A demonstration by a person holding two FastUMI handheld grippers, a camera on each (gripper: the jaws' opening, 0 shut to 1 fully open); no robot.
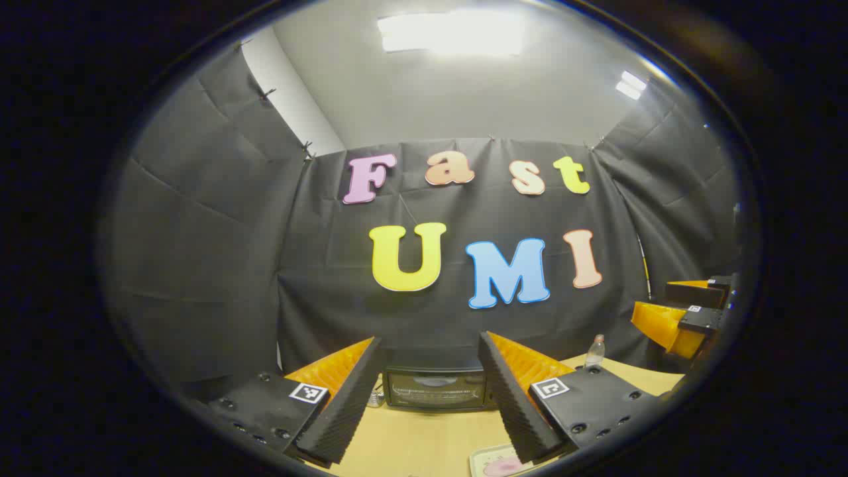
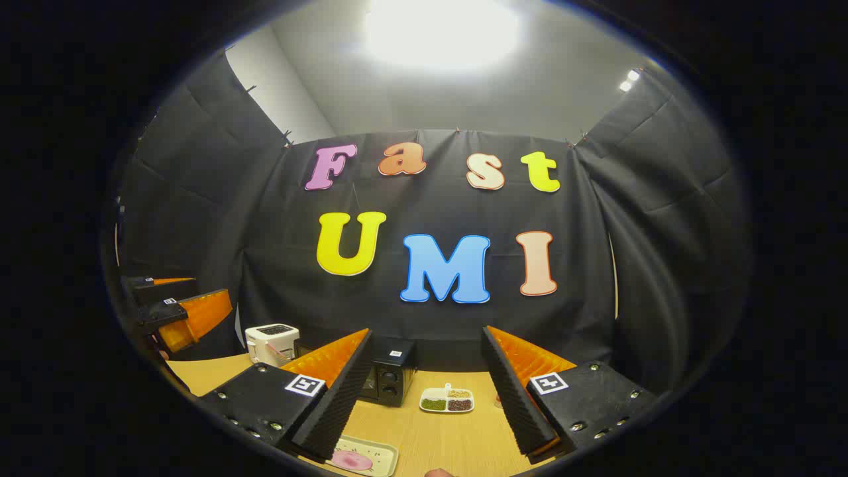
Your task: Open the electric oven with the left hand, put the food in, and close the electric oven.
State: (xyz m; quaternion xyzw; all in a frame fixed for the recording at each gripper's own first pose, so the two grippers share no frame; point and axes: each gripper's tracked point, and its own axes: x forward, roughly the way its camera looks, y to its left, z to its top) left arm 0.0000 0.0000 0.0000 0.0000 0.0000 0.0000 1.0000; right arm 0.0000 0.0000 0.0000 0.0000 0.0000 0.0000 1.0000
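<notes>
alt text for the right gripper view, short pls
Open right tongs hang over a wooden table, holding nothing. Ahead stand a black oven, a white toaster and a divided dish; a tray with pink food lies near. The left tongs show at far left.

The wooden table [image 2: 457, 434] in front of me and what sits on it

Toward the back stands the black electric oven [image 1: 434, 387], its door shut, with a clear bottle [image 1: 595, 350] off to its right near the cloth wall. In the right gripper view a white toaster [image 2: 271, 343] sits left of the oven, a small divided dish [image 2: 447, 401] of grains lies to its right, and a pale tray [image 2: 363, 457] with pink food [image 2: 351, 460] rests at the near edge.
</notes>
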